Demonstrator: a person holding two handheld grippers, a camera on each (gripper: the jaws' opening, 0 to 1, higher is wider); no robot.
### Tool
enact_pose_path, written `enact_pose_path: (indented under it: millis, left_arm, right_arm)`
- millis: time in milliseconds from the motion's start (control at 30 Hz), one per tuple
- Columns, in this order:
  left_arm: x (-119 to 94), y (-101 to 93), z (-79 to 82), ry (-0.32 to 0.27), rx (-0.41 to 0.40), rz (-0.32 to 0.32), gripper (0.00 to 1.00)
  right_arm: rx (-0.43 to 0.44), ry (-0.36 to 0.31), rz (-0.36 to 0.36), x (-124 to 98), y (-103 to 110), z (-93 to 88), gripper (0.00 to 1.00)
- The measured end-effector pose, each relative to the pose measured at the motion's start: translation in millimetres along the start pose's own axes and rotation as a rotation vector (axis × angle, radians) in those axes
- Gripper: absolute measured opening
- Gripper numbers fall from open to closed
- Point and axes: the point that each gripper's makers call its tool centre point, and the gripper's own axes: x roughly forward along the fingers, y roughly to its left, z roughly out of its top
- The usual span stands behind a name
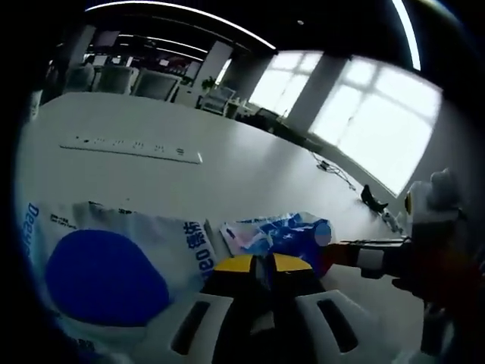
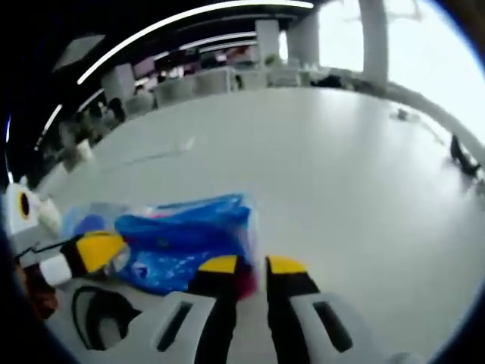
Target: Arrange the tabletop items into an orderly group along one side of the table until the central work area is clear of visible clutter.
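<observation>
Two claws on one blue snack bag (image 2: 186,243) near the counter (image 2: 341,174) edge: right claw (image 2: 250,267) narrow, pinching its end; left claw (image 1: 262,265) narrow at it too, grip unclear. Gathering step; next, slide it beside the white pack (image 1: 106,265).

Both views low over the white table (image 1: 250,167), close on the shared blue packet (image 2: 186,243)
</observation>
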Motion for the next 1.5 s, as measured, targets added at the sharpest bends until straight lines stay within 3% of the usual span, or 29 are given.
enact_pose_path:
  millis: [67, 233, 467, 600, 800, 867, 900, 1033, 1167, 1200, 1233, 1333, 1500]
  left_arm:
    - [-1.2, -1.2, 3.0, -0.013, 0.004, -0.006, 0.07]
    - [-5.9, -2.8, 11.7, -0.03, 0.027, -0.008, 0.11]
    - [-17.6, 3.7, 26.5, -0.07, 0.064, 0.026, 0.28]
    - [-25.7, 8.1, 30.1, -0.072, 0.056, 0.032, 0.36]
    - [-41.8, 17.8, 34.2, -0.085, 0.041, 0.045, 0.52]
    - [-47.6, 20.0, 36.5, -0.086, 0.032, 0.045, 0.54]
    - [-51.8, 23.1, 41.5, -0.112, 0.047, 0.053, 0.56]
    - [-61.4, 30.7, 49.2, -0.121, 0.093, 0.052, 0.64]
    - [-73.4, 36.1, 56.4, -0.14, 0.085, 0.048, 0.75]
    - [-77.6, 34.5, 61.4, -0.167, 0.083, 0.03, 0.78]
    - [-80.7, 32.4, 67.5, -0.206, 0.07, 0.015, 0.81]
    - [-92.5, 35.3, 64.6, -0.194, 0.092, 0.014, 0.88]
    - [-113.2, 35.7, 70.7, -0.232, 0.105, -0.005, 0.96]
  right_arm:
    - [0.003, -0.014, 0.0, -1.7, 0.0, 2.4, 0.22]
    - [0.001, -0.028, -0.011, -7.6, -0.3, 8.1, 0.28]
    - [0.002, -0.041, 0.007, -18.5, 6.5, 13.0, 0.41]
    - [-0.008, -0.058, 0.039, -29.6, 20.1, 19.7, 0.52]
    - [0.0, -0.094, 0.116, -47.0, 47.6, 29.9, 0.78]
    - [0.015, -0.109, 0.176, -54.3, 63.3, 33.5, 0.78]
    - [0.019, -0.111, 0.189, -56.8, 67.5, 34.4, 0.79]
    - [0.001, -0.118, 0.225, -67.2, 84.4, 37.0, 0.9]
    - [-0.036, -0.124, 0.265, -81.6, 101.3, 37.2, 0.96]
    - [-0.043, -0.126, 0.275, -84.4, 104.7, 37.0, 0.98]
    - [-0.048, -0.137, 0.293, -89.5, 110.4, 38.0, 0.99]
    - [-0.066, -0.164, 0.33, -102.7, 121.9, 39.1, 0.99]
    - [-0.078, -0.183, 0.391, -124.9, 140.0, 38.2, 1.0]
